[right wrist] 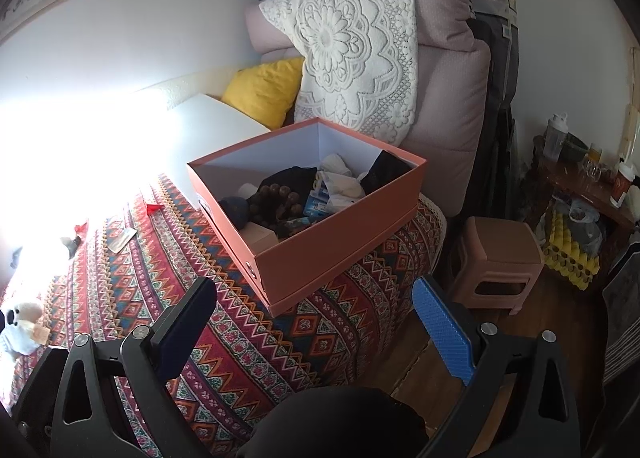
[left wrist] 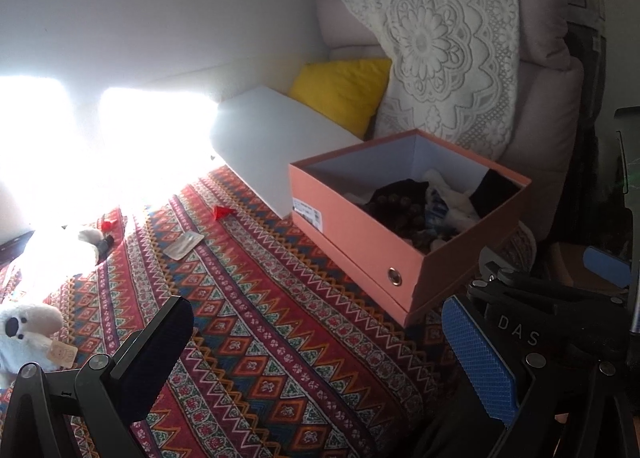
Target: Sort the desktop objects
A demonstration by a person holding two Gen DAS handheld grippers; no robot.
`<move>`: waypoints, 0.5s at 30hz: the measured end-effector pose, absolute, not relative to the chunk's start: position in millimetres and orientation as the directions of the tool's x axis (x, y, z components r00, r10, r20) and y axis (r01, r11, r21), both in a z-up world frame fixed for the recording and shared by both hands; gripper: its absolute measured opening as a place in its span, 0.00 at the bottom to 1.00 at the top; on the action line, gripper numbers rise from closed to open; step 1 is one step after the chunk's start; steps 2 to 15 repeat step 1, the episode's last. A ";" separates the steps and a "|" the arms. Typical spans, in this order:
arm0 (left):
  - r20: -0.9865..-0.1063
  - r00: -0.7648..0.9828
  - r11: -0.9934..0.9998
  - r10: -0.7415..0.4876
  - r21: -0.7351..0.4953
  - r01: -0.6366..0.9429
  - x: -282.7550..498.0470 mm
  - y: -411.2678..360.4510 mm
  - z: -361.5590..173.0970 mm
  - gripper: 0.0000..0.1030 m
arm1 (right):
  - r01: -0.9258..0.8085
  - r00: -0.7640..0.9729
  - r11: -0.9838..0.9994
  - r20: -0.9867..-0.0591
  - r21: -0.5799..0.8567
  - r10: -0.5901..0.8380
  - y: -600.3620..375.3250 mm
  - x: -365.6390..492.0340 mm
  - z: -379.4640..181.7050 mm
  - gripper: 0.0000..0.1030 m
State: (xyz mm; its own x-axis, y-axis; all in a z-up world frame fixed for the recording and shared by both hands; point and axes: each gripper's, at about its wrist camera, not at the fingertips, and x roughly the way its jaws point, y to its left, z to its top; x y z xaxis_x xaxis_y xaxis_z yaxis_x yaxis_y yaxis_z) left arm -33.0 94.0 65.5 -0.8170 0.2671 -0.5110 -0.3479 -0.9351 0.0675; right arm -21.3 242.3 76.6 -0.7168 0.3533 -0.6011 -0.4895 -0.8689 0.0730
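Both grippers hang empty over the patterned cloth [left wrist: 280,338], fingers spread wide with nothing between them: the left gripper [left wrist: 320,358] over the near middle of the covered surface, the right gripper [right wrist: 316,330] at its near right edge, partly over the wooden floor [right wrist: 424,362]. By my reading the sorting is between picks. The orange box [left wrist: 360,242] at the right end of the surface, standing in its own lid and overhanging the edge a little, already holds dark and white cloth items, wooden beads and small packets, while several things lie loose toward the left end: a white plush toy [left wrist: 28,334] at the near left edge, a second pale plush [left wrist: 76,246] further back in the glare, a flat clear packet [left wrist: 185,245] near the middle, and two small red scraps [left wrist: 222,212] toward the far edge. The next move probably calls for one gripper to travel left, drop low over a loose item and close on it; the flat packet would need a shallow, edge-on pinch, whereas the plush should give easily. Strong sunlight washes out the far left, so anything there cannot be made out. Behind the box stand a white box [left wrist: 272,138], a yellow cushion [left wrist: 344,92] and a lace-draped pink cushion stack [left wrist: 448,58]; right of the surface sits a pink stool [right wrist: 500,262].
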 end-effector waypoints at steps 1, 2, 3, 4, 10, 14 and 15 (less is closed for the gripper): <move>-0.511 -0.818 -0.936 0.264 0.069 -0.345 -32.8 93.7 66.1 0.99 | -0.488 -0.717 -0.870 -0.602 0.073 0.352 242.2 -21.4 76.4 0.97; -0.511 -0.818 -0.936 0.264 0.069 -0.345 -32.8 93.7 66.1 0.99 | -0.488 -0.717 -0.870 -0.602 0.073 0.352 242.2 -21.4 76.4 0.97; -0.511 -0.818 -0.936 0.264 0.069 -0.345 -32.8 93.7 66.1 0.99 | -0.488 -0.717 -0.870 -0.602 0.073 0.352 242.2 -21.4 76.4 0.97; -0.511 -0.818 -0.936 0.264 0.069 -0.345 -32.8 93.7 66.1 0.99 | -0.488 -0.717 -0.870 -0.602 0.073 0.352 242.2 -21.4 76.4 0.97; -0.511 -0.818 -0.936 0.264 0.069 -0.345 -32.8 93.7 66.1 0.99 | -0.488 -0.717 -0.870 -0.602 0.073 0.352 242.2 -21.4 76.4 0.97; -0.511 -0.818 -0.936 0.264 0.069 -0.345 -32.8 93.7 66.1 0.99 | -0.488 -0.717 -0.870 -0.602 0.073 0.352 242.2 -21.4 76.4 0.97; -0.511 -0.818 -0.936 0.264 0.069 -0.345 -32.8 93.7 66.1 0.99 | -0.488 -0.717 -0.870 -0.602 0.073 0.352 242.2 -21.4 76.4 0.97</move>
